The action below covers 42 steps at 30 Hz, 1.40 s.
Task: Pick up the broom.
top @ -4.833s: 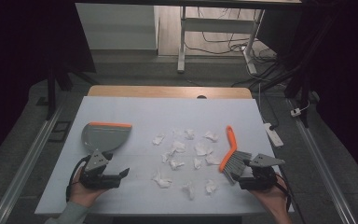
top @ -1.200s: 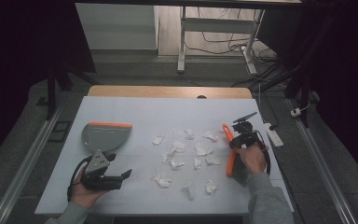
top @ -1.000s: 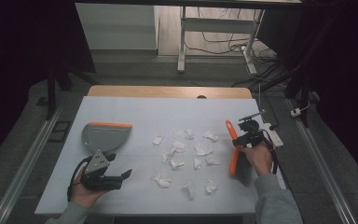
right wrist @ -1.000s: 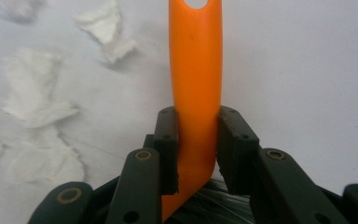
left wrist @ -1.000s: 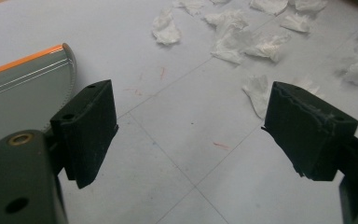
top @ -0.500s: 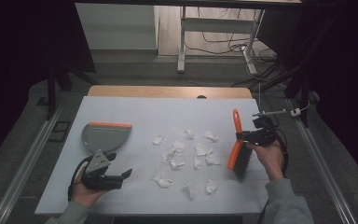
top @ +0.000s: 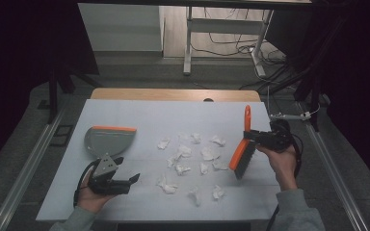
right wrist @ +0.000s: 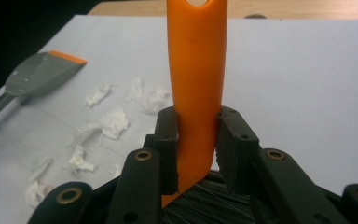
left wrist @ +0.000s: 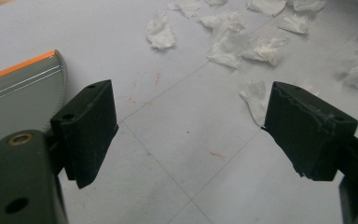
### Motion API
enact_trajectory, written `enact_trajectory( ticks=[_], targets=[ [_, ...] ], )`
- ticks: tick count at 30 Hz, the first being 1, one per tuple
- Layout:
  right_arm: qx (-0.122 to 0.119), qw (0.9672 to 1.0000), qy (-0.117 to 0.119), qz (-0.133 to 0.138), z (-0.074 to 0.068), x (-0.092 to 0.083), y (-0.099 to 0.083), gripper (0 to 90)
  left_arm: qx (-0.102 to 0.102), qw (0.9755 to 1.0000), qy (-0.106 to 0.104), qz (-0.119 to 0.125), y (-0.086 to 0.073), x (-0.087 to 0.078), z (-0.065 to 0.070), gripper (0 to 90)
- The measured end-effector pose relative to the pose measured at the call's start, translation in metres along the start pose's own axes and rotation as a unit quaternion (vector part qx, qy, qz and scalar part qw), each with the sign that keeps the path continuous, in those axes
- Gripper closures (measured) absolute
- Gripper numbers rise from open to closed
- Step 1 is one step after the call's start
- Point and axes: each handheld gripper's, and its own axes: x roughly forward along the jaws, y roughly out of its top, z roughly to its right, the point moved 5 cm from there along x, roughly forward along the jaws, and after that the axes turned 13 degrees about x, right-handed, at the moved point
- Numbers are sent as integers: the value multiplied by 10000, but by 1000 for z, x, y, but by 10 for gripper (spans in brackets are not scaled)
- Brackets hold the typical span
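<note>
An orange-handled brush (top: 243, 144) with dark bristles hangs above the table's right side, handle up. My right gripper (top: 250, 135) is shut on that handle (right wrist: 196, 88), the jaws pressing it from both sides. Several crumpled white paper scraps (top: 192, 154) lie scattered mid-table, and they also lie ahead of the left jaws (left wrist: 233, 37). A grey dustpan (top: 107, 140) with an orange lip rests at the left, its edge (left wrist: 23, 79) just beside my left gripper (left wrist: 186, 135). That left gripper (top: 125, 182) rests open near the front left, nothing between its jaws.
The pale table (top: 139, 115) has a wooden strip along its far edge. A metal desk frame (top: 189, 38) and cables stand on the floor beyond. Metal rails run along both sides of the table.
My right gripper has lifted the brush off the table and carried it to the right, tipping it more upright. The left gripper has stayed in place.
</note>
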Motion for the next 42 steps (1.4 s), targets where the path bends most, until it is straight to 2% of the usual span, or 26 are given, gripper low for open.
enact_trajectory(
  ticks=[5,7,11,13,17,21,26,28,31,32,34,37,42],
  targets=[
    [-14,9998,188,67,-12,0,1,711,47,10000,-32,20,6,4,3,175],
    [-21,9993,343,139,-21,1,1,710,78,10000,-51,31,9,6,5,175],
    [-10,9989,430,190,-28,5,0,710,131,9998,-98,57,16,10,9,176],
    [18,9982,581,168,-35,10,-2,710,153,9998,-121,69,21,13,11,176],
    [-29,9978,636,163,-42,16,-4,710,222,9995,-195,90,31,21,18,177],
    [-17,9966,797,194,-54,26,-7,710,315,9990,-270,142,43,29,26,183],
    [-40,9955,920,229,-66,31,-8,710,398,9981,-417,218,59,40,36,187],
    [-14,9940,1065,247,-74,38,-10,710,436,9977,-470,224,65,46,40,189],
    [-46,9927,1185,223,-82,46,-14,710,489,9964,-647,249,74,59,51,190],
    [-47,9924,1213,217,-84,49,-15,710,489,9964,-647,249,74,59,51,190],
    [-20,9915,1284,210,-88,52,-16,710,525,9951,-815,218,79,69,60,190],
    [-32,9908,1335,224,-93,57,-16,710,527,9943,-905,217,81,73,65,190],
    [-29,9899,1393,247,-102,62,-19,709,539,9941,-910,240,84,77,69,199]
  ],
)
